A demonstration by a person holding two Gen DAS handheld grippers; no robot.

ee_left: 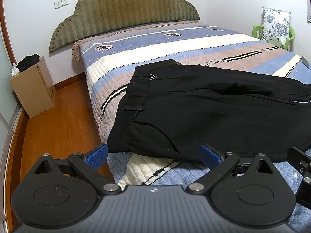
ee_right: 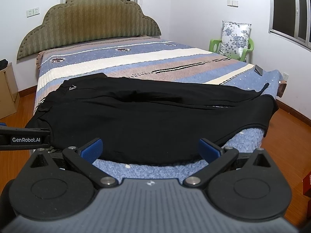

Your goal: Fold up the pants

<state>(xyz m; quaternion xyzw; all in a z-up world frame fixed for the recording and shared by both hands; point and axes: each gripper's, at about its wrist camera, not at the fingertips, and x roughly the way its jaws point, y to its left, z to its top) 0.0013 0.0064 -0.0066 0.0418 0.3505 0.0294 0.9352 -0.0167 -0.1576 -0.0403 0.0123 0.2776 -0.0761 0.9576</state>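
Black pants (ee_left: 204, 112) lie spread flat across the striped bed (ee_left: 155, 44), waistband to the left and legs running right. In the right wrist view the pants (ee_right: 147, 116) reach the bed's right edge, where a leg end hangs over. My left gripper (ee_left: 153, 154) is open and empty, just in front of the pants' near edge by the waist. My right gripper (ee_right: 150, 148) is open and empty, at the near edge of the pants' middle. The left gripper's body (ee_right: 25, 138) shows at the left of the right wrist view.
A green padded headboard (ee_left: 124, 13) stands at the far end of the bed. A cardboard box (ee_left: 33, 89) with dark cloth on top sits on the wooden floor (ee_left: 58, 120) to the left. A green chair with a floral pillow (ee_right: 235, 38) stands at the far right. A dark phone (ee_right: 259, 69) lies on the bed.
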